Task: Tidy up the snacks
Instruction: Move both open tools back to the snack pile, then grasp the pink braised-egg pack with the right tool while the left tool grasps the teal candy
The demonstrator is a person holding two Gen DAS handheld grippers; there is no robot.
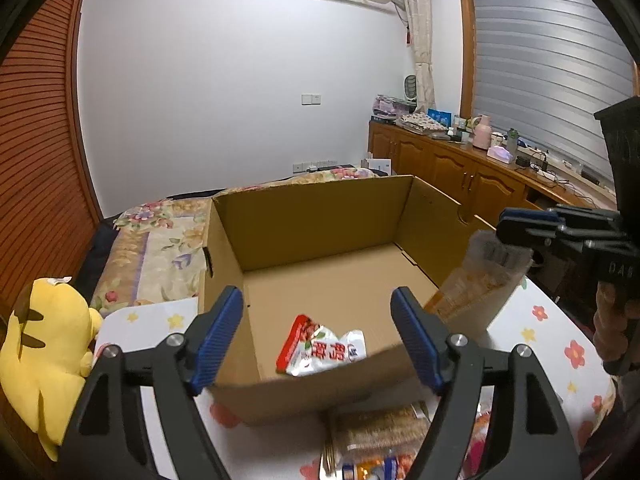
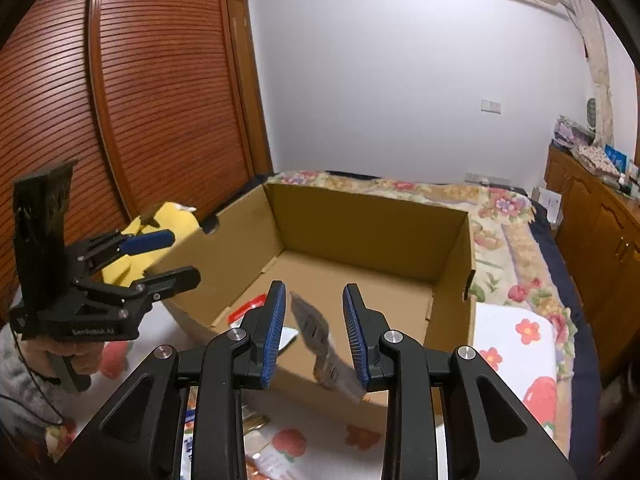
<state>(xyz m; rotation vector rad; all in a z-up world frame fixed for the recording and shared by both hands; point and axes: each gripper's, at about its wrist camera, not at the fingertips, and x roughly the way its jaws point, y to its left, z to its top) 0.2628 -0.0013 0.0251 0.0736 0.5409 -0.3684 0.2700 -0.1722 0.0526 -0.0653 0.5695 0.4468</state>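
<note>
An open cardboard box (image 1: 312, 216) stands on a floral-covered table. A red and white snack packet (image 1: 320, 346) lies on its floor near the front wall; its red edge shows in the right wrist view (image 2: 248, 308). My left gripper (image 1: 316, 340) is open and empty above the box's front wall. My right gripper (image 2: 314, 332) is open; a blurred clear and orange snack packet (image 2: 320, 344) sits loose between its fingers over the box's front right edge. In the left wrist view that packet (image 1: 476, 280) hangs below the right gripper (image 1: 520, 236).
More snack packs (image 1: 380, 436) lie on the table in front of the box. A yellow plush toy (image 1: 44, 344) sits left of the box. A floral bed (image 2: 504, 216) lies behind it. Wooden cabinets (image 1: 460, 168) line the right wall.
</note>
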